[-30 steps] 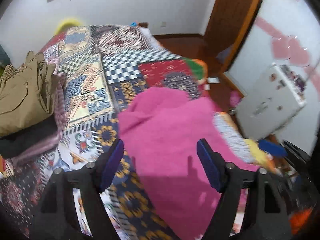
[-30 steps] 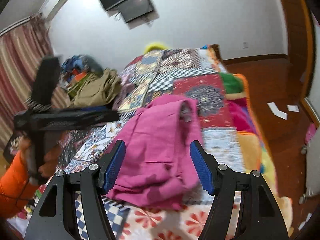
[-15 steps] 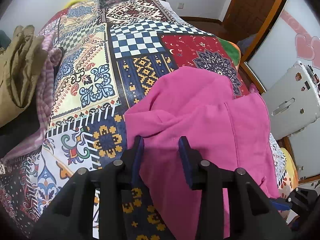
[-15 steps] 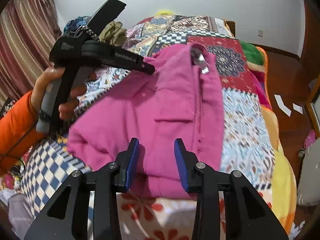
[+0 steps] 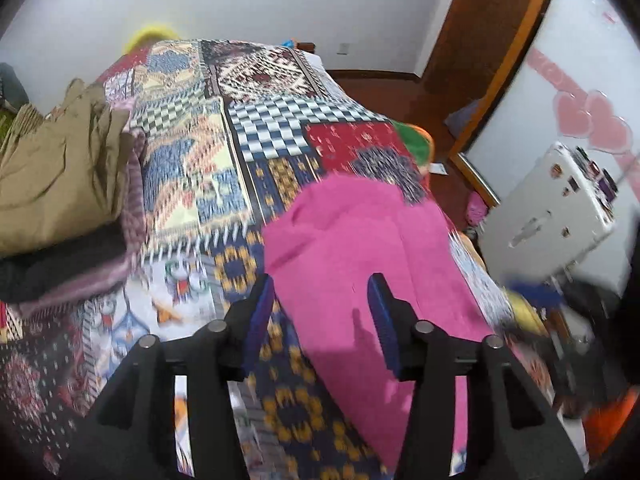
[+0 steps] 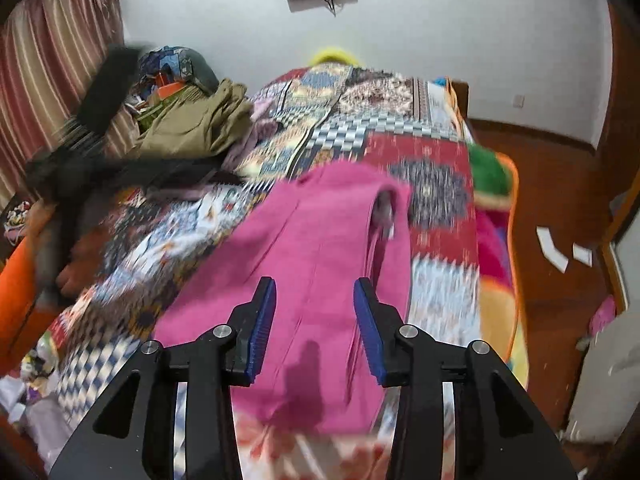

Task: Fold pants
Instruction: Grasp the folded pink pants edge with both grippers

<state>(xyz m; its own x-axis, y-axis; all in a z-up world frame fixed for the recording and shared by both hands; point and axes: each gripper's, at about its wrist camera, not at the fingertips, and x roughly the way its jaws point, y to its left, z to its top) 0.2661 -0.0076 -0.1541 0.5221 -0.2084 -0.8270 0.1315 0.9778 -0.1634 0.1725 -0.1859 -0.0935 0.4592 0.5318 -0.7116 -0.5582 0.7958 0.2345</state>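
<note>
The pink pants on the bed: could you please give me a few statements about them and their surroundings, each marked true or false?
1. The pink pants lie on a patchwork quilt. True.
2. The right gripper is clamped on the pants. False: its fingers are opening, pads clear of the cloth.
3. An olive garment sits to the left of the pants. True.
4. The pants are hanging from the left gripper. False: they lie on the quilt.

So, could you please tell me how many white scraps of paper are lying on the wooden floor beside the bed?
2: a larger paper scrap and a smaller paper scrap just right of it, on the floor right of the bed. More may be hidden.
</note>
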